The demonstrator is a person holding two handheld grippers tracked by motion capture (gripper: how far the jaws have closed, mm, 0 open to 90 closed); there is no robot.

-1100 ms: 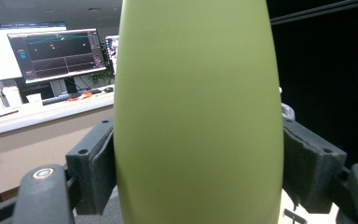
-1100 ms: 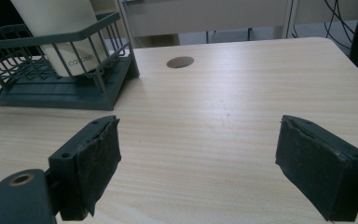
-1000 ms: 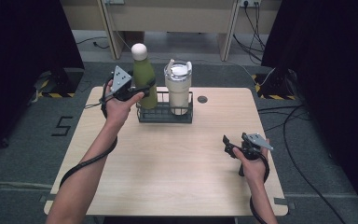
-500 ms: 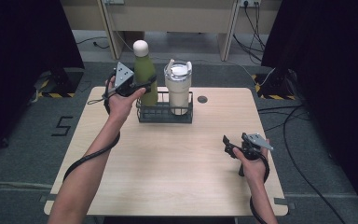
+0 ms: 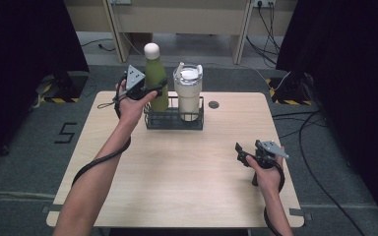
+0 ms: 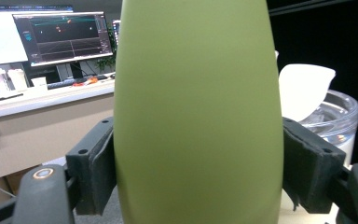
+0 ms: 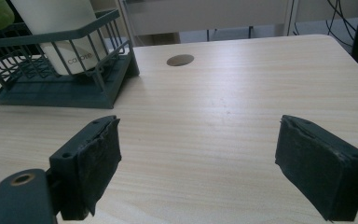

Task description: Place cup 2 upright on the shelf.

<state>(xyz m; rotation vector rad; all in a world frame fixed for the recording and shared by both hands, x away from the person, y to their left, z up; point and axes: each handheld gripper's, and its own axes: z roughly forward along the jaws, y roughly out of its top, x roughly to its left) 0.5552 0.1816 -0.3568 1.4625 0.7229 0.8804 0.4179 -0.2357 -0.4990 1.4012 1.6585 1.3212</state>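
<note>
I have the left tongs (image 5: 152, 91) clamped on the green bottle (image 5: 156, 77), and the grip sits on the wide middle of its body because that is where the pads (image 6: 103, 163) find the most surface. In the left gripper view each pad presses flat against one side of the bottle, which stands between them and rises well above them. The bottle is upright so that its base can pass straight through the top of the wire basket (image 5: 173, 121). It is at the basket's left end, with its lower part behind the wires. I cannot tell whether the base rests on the basket floor or hangs just above it. A cream tumbler with a clear lid (image 5: 187, 93) stands at the basket's right end, just beside the bottle, so I judge that the bottle has to travel vertically to avoid knocking it. The right tongs (image 5: 241, 153) are well apart from the basket, toward my side and to its right. They are low over the bare tabletop (image 5: 177, 177), parked out of the working path. The right gripper view shows their jaws spread with nothing between them, pointing back toward the basket's near corner.
</note>
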